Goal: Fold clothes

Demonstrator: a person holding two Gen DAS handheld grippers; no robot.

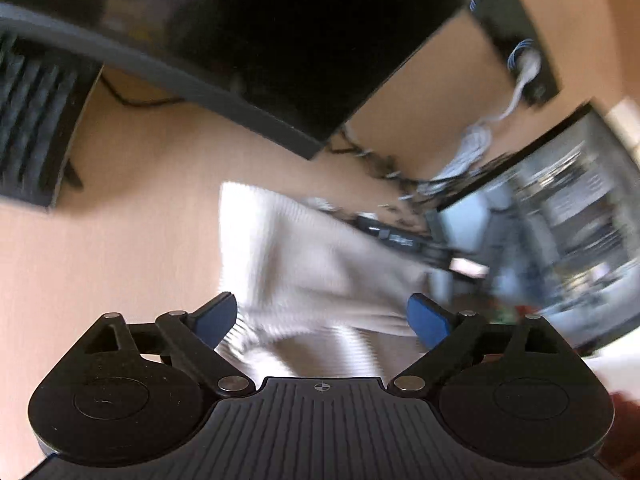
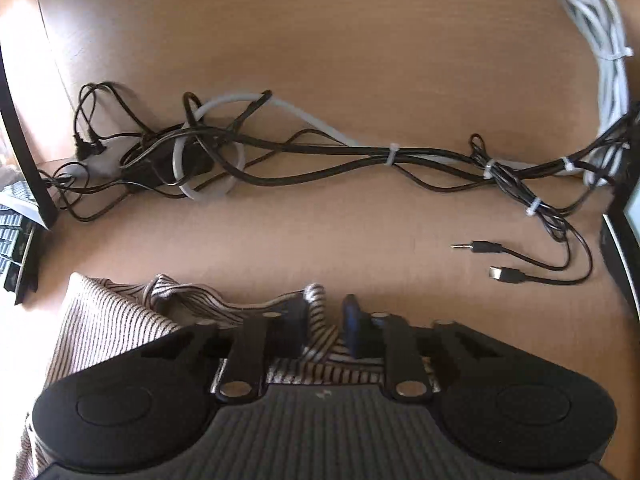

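A white striped garment (image 1: 304, 264) lies on the wooden desk (image 1: 132, 248), blurred in the left wrist view. My left gripper (image 1: 322, 318) stands wide open just above it, its blue pads apart on either side of the cloth and not pressing on it. In the right wrist view the same striped garment (image 2: 116, 320) is bunched at the near edge. My right gripper (image 2: 326, 316) is shut on a raised fold of this cloth, which is pinched between its blue pads.
A tangle of black and grey cables (image 2: 224, 148) runs across the desk (image 2: 320, 40) beyond the garment, with two loose plugs (image 2: 496, 260) at right. A keyboard (image 1: 32, 120) and a dark monitor (image 1: 280, 40) stand at the back. A white cable bundle (image 2: 600, 40) hangs far right.
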